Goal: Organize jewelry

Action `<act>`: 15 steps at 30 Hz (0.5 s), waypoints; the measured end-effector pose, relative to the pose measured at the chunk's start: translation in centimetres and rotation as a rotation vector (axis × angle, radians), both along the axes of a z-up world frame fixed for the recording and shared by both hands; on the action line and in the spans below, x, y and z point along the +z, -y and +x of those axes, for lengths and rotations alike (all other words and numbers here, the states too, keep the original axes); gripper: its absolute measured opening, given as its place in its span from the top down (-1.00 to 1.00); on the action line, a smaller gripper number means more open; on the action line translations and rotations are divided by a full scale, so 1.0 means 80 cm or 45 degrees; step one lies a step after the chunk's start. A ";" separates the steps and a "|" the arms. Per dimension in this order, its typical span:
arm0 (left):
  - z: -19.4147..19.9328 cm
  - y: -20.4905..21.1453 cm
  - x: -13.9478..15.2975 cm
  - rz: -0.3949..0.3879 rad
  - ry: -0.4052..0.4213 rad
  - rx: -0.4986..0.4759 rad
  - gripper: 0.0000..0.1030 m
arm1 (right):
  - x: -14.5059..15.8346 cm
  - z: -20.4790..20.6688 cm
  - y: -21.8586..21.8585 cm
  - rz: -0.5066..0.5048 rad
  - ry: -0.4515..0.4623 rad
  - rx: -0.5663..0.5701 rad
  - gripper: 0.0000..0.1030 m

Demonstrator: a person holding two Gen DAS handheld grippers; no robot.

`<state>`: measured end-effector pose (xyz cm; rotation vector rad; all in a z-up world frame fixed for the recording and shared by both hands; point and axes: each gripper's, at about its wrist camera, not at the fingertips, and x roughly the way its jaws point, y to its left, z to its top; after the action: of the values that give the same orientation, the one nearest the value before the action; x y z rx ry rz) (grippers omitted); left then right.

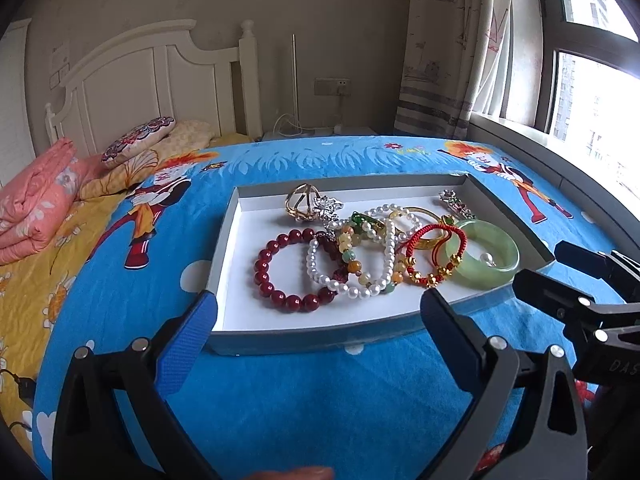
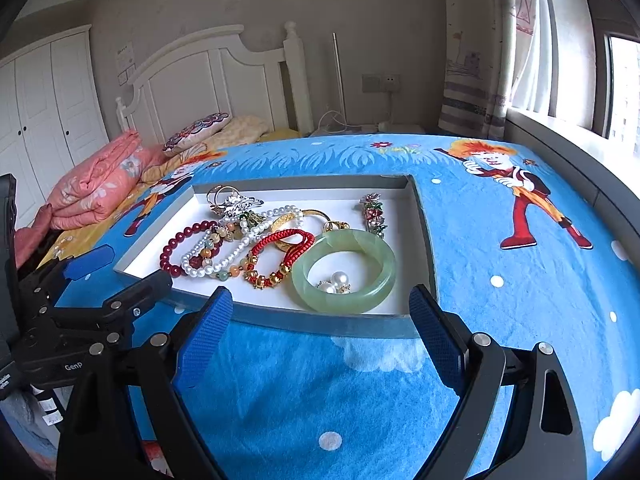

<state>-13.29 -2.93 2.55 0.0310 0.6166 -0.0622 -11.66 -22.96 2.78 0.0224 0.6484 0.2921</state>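
- We are looking over a bed covered by a blue cartoon-print blanket (image 2: 500,260), which is lying flat and offering bare cloth on every side of the tray, most of all to the right of it in the right wrist view.
- A white headboard (image 1: 160,76) is standing at the far end, with a folded pink quilt (image 1: 36,208) lying beside the left edge of the blanket.
- A shallow grey tray (image 1: 224,240) with a white floor is sitting in the middle of the blanket; its left part is lying bare, while the jewelry is crowding the middle and right.
- Our left gripper (image 1: 320,308) is hovering just short of the tray's near wall with its blue pads standing wide apart and nothing between them.
- Our right gripper (image 2: 322,304) is hanging at the near right corner of the tray, likewise spread wide and carrying nothing.
- We are reading "Genp" on the left gripper's body in the right wrist view, and "DAS" on the right gripper in the left wrist view; both words are running out of sight.
- A green jade bangle (image 2: 304,276) is lying flat at the tray's near right, ringing two pearl earrings (image 2: 334,282).
- A dark red bead bracelet (image 1: 276,276) is lying leftmost in the pile.
- A pearl strand (image 1: 352,286) and a red cord bracelet (image 2: 288,238) are overlapping between them.
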 end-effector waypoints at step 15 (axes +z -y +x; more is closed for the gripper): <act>0.001 -0.002 -0.001 -0.006 -0.002 0.001 -0.95 | -0.003 0.002 -0.003 -0.012 -0.009 0.001 -0.67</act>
<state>-13.22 -2.79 2.45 0.0261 0.6180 -0.0632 -11.51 -22.71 2.53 0.0142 0.6565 0.2902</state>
